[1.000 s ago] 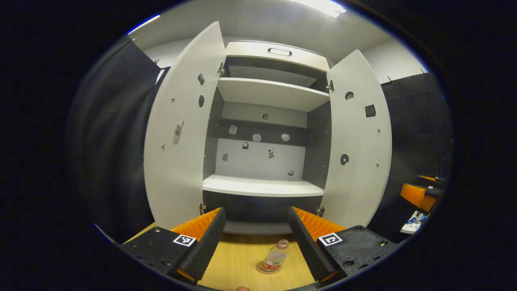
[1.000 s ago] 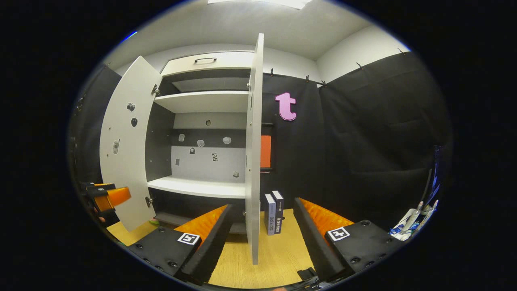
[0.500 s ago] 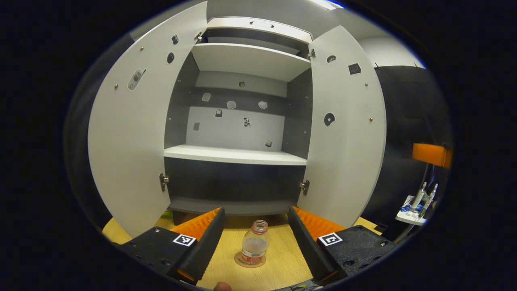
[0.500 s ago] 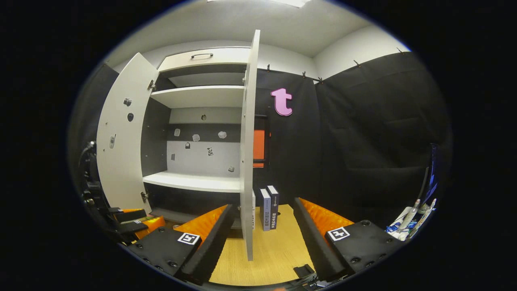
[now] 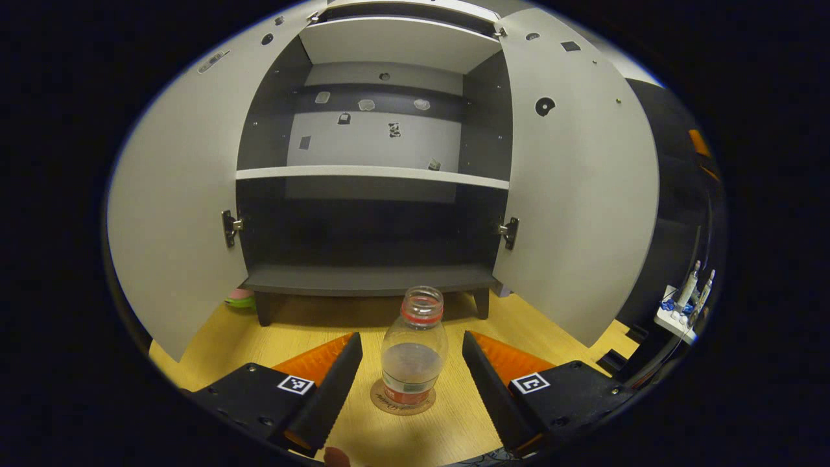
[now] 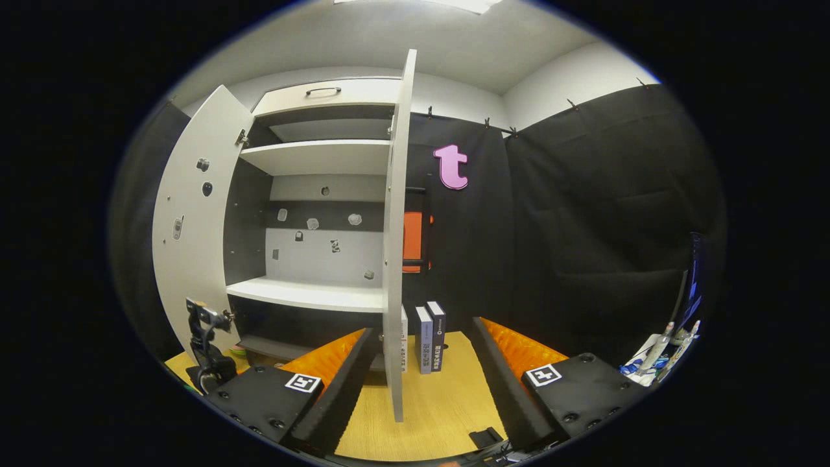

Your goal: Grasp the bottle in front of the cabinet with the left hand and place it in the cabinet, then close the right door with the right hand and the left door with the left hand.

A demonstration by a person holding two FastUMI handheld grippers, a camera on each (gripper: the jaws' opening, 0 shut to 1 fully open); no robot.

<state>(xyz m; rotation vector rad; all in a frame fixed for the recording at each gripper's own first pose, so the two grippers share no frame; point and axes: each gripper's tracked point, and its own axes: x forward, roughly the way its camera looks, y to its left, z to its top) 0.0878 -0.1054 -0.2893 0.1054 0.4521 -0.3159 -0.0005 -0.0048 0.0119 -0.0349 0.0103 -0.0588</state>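
A clear uncapped bottle [image 5: 414,347] with a red neck ring and a red label stands upright on a round coaster on the wooden table, in front of the cabinet [image 5: 373,175]. My left gripper [image 5: 410,379] is open, one finger on each side of the bottle, neither touching it. Both cabinet doors stand wide: the left door [image 5: 178,220] and the right door [image 5: 577,194]. In the right gripper view my right gripper [image 6: 420,383] is open and holds nothing, with the right door's edge [image 6: 393,259] running down between its fingers.
The cabinet's bottom shelf [image 5: 369,280] lies just behind the bottle, with a white shelf [image 5: 373,174] above it. Upright books [image 6: 430,337] stand beside the cabinet. Small clutter [image 5: 684,301] sits at the far right. A black mount [image 6: 206,347] shows low at the left.
My left gripper has dropped and moved forward, so the bottle now stands between its fingers and looks larger. The right gripper has barely moved.
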